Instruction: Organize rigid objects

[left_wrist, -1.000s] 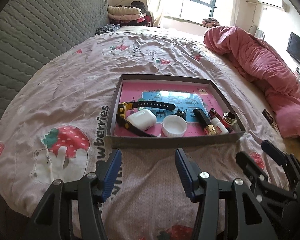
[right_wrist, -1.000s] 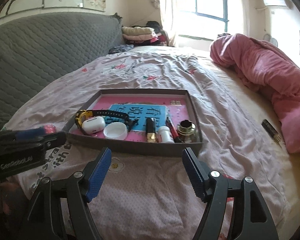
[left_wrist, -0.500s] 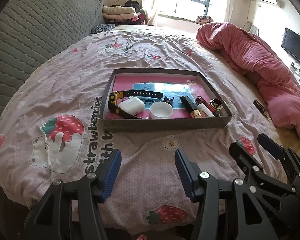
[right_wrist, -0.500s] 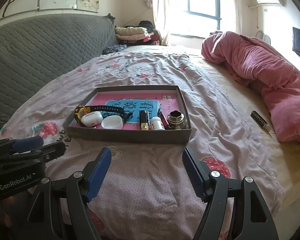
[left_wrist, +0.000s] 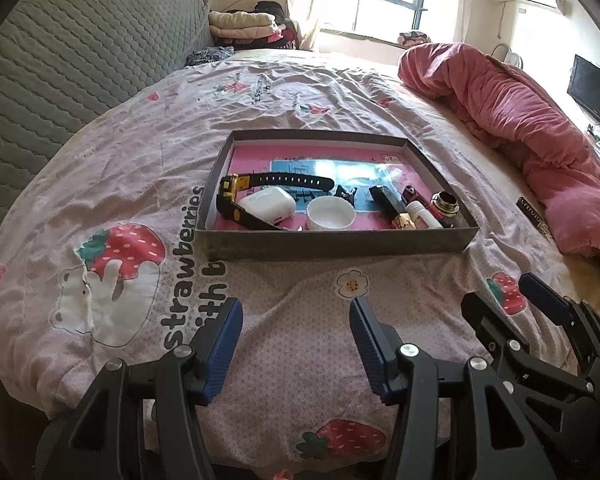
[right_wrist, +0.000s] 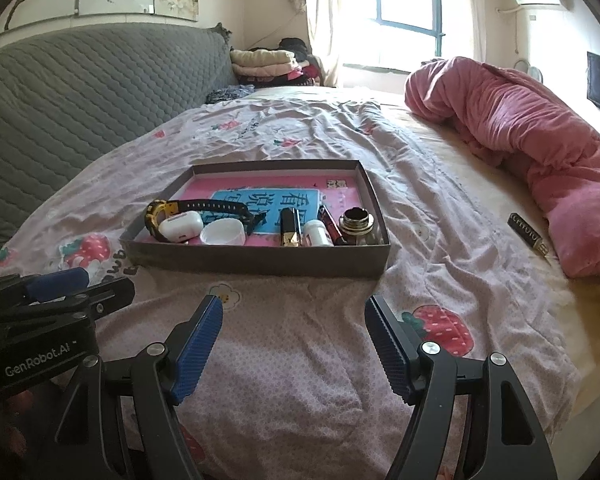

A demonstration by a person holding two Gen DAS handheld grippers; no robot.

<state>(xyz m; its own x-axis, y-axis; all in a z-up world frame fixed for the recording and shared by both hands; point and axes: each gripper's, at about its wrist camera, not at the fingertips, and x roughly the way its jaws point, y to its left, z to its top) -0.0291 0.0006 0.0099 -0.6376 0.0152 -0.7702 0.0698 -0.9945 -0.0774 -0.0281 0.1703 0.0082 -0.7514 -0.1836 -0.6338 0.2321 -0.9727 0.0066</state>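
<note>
Black tool [right_wrist: 293, 334] frames, ribbed blue pads [right_wrist: 196, 346], silver screws.

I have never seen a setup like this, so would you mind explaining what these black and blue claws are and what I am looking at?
They are two hand-held grippers, one in each of a person's hands, each with a wide-angle camera looking along its fingers. One picture comes from the left gripper, the other from the right gripper. Both are open and hold nothing. On the bed sits a shallow box with a watch, a white case, a white lid, a black and gold tube and a small jar. One dark item lies outside, beside the pink blanket.
</note>
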